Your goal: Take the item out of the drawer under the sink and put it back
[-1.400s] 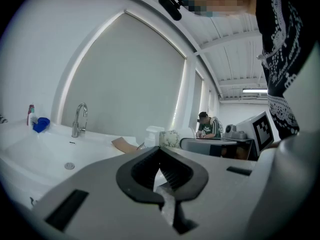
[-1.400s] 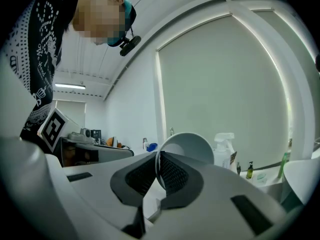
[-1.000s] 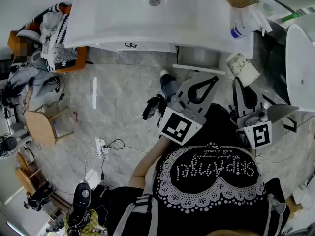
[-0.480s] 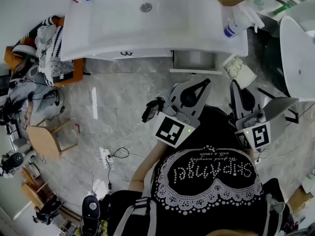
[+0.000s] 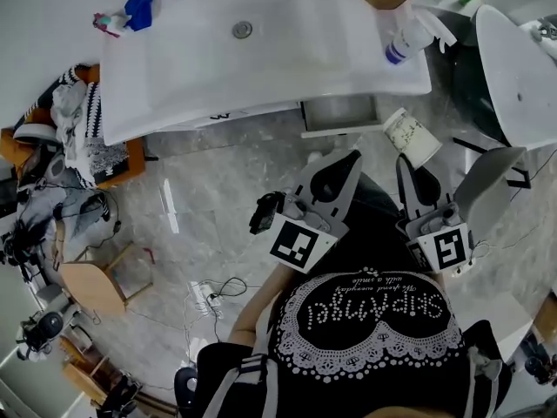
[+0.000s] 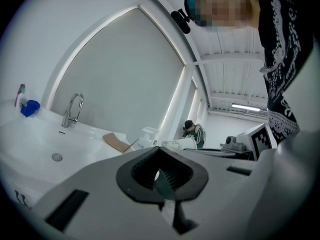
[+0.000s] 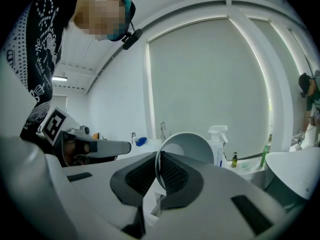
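Under the front edge of the sink (image 5: 287,50), toward its right end, the drawer (image 5: 339,111) is seen pulled out, and no item can be made out inside it. At the sink's back left corner a blue thing (image 5: 137,9) is now shown that was cut off by the picture's top edge a second ago. The whole sink has slid lower in the head view, so it is the view that is judged to have shifted, not anything on the sink. Just in front of the drawer the left gripper (image 5: 353,155) is held with its jaws brought together and nothing between them, as in the earlier frames. To its right the paper cup (image 5: 409,136) is carried clear of the drawer, just off the drawer's right front corner and below the spray bottle (image 5: 405,40) at the sink's right end. The cup is tilted, with its base pointed toward the sink. Its rim is pinched between the pads of the right gripper (image 5: 402,158), whose jaws are closed almost fully on the thin wall. Compared with a second ago, the cup's place beside the drawer is little changed and the drawer has been left open. The cup is therefore judged to be already taken out, with its return to the drawer not yet made.
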A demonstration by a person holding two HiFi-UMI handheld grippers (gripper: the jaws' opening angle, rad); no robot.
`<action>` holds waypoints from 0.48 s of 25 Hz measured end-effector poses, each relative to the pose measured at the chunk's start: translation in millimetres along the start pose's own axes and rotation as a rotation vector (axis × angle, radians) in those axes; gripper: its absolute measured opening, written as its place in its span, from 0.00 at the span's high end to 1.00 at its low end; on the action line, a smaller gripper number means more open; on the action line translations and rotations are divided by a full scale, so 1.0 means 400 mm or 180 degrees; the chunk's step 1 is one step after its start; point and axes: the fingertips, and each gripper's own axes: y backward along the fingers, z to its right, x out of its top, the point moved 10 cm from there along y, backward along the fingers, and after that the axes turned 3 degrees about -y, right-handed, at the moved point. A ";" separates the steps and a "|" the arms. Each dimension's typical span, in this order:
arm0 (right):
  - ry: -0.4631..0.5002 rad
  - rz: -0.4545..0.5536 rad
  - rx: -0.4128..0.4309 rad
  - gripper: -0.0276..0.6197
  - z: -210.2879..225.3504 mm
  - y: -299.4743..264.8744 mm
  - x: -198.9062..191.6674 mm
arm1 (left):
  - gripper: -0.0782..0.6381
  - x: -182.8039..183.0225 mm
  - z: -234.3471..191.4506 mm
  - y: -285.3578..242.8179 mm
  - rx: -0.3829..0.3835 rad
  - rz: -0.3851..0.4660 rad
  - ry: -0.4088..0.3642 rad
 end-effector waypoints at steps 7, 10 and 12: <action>-0.0021 0.0021 0.0038 0.92 -0.016 -0.010 -0.003 | 0.89 0.014 -0.002 0.011 0.0006 0.0034 -0.0020; 0.0034 0.0085 0.0080 0.92 -0.027 -0.033 0.002 | 0.89 0.023 -0.025 0.030 0.0110 0.0066 -0.0030; 0.0149 0.0231 0.0122 0.92 -0.036 -0.052 0.007 | 0.89 0.031 -0.043 0.042 0.0165 0.0090 -0.0048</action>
